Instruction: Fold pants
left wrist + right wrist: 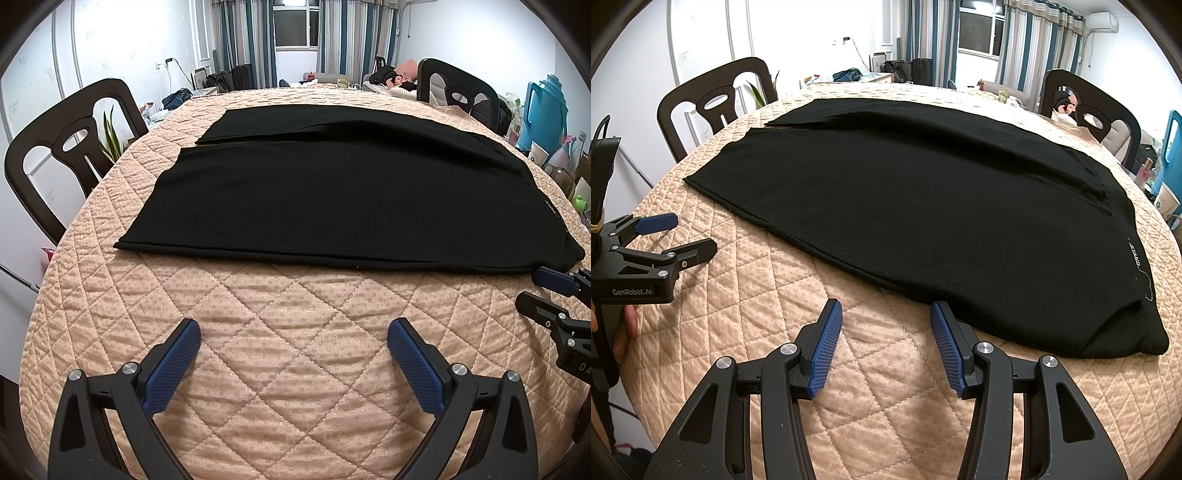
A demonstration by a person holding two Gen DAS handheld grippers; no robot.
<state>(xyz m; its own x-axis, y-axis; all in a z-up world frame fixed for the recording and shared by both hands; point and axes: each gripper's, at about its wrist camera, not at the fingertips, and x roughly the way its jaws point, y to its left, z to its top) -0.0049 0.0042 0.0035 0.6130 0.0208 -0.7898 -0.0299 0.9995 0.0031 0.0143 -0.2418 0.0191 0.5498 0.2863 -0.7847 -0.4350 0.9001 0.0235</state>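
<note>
1. Table (295, 369), round and covered by a peach quilted cloth, carries everything; dark chairs stand at about ten o'clock (70, 147) and two o'clock (458, 88) around it as seen from the left wrist view.

2. Pants (332, 199), black, lie flat across the far half of the table, from roughly nine o'clock to three o'clock. One leg looks laid over the other, so I judge the lengthwise fold done and the crosswise fold still to come. The waist end, with a small white label (1134, 254), sits at about three o'clock.

3. Left gripper (293, 334) hovers over bare quilt at six o'clock, jaws spread wide, holding nothing. The near hem of the pants lies well apart from it, straight ahead at twelve o'clock.

4. Right gripper (886, 314) also stands with jaws apart and nothing between them. Its right fingertip (938, 314) is just beside the near edge of the pants, perhaps touching; I cannot tell which.

5. Next move, as I judge it: each gripper must reach an end of the near edge, pinch through all layers, and carry one end across to the other. Catching only the top layer would spoil the fold.
</note>
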